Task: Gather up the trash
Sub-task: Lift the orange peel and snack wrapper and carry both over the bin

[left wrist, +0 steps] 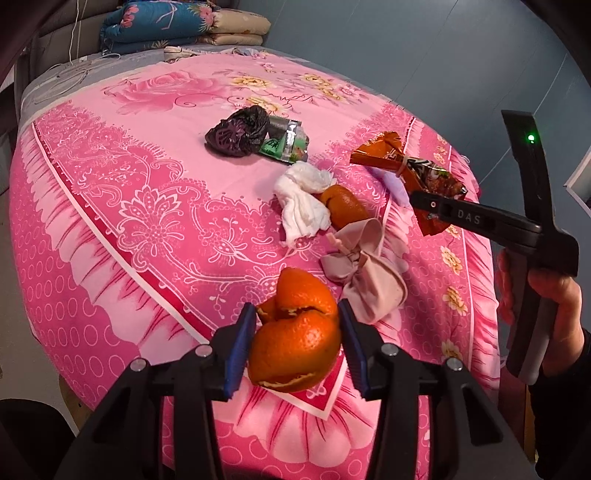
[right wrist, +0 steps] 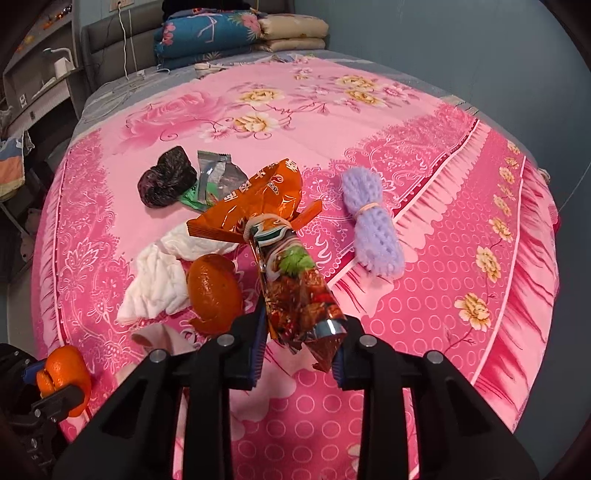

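Blue-padded fingers (left wrist: pixel 242 347) of the left gripper (left wrist: pixel 297 347) are clenching a curled orange peel (left wrist: pixel 297 338), holding it up off the pink bedspread (left wrist: pixel 147 155). Over on the other side, the right gripper (right wrist: pixel 299 354) is pinching the lower end of an orange snack wrapper (right wrist: pixel 280 258), which is cinched in the middle by a rubber band and is sticking up and away from the jaws, clear of the bedding.

Taking the white tissue (left wrist: pixel 304 201) as the marker: it is lying crumpled on the bedspread, and a second orange peel (left wrist: pixel 343 205) is touching its right side. Just nearer than the tissue, a pale pink cloth bundle (left wrist: pixel 364 273) is resting, tied in a knot. Beyond the tissue, toward the head of the bed, a dark plastic bag (left wrist: pixel 238 131) is sitting scrunched up, with a silver and green wrapper (left wrist: pixel 290 138) pressed against its right side. To the right of the tissue, a purple knitted roll (right wrist: pixel 371 225) bound with a rubber band is lying by itself. Far past the tissue, folded quilts (right wrist: pixel 236 31) are stacked at the headboard.

No bin or bag standing open is showing in either view, so both pieces of trash are just hanging in the jaws.
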Demonstrator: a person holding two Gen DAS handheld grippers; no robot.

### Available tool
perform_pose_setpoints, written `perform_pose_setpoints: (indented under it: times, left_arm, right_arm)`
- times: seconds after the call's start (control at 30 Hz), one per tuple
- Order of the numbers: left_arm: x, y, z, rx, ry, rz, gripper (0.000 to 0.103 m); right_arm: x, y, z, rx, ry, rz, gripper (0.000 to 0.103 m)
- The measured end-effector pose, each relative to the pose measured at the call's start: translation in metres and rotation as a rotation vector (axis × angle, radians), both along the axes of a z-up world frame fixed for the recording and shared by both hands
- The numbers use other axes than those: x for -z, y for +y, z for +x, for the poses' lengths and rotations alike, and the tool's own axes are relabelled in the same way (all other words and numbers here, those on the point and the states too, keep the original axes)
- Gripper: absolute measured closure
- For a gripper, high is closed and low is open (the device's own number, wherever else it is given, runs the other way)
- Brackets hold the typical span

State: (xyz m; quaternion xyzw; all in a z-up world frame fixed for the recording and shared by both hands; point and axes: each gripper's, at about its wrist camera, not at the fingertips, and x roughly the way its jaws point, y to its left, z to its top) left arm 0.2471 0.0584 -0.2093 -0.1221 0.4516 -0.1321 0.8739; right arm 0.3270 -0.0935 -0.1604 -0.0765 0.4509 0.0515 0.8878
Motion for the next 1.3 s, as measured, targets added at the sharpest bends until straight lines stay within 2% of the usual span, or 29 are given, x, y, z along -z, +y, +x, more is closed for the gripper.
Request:
perform_pose_setpoints:
  times: [0.17, 0.57, 1.3]
  left_arm:
    - [-0.010, 0.000, -0.007, 0.000, -0.021, 0.010, 0.060]
    - [-0.038, -0.008, -0.028, 0.015, -0.071, 0.043, 0.060]
    - [-0.117, -0.036, -0.088, 0.069, -0.229, 0.033, 0.060]
  right_arm:
    - [-0.020, -0.015, -0.018, 0.024, -0.006, 0.058, 0.076]
    - [-0.066, -0.039, -0.067, 0.048, -0.067, 0.108, 0.076]
    - [-0.144, -0.075, -0.166, 0.073, -0.218, 0.171, 0.075]
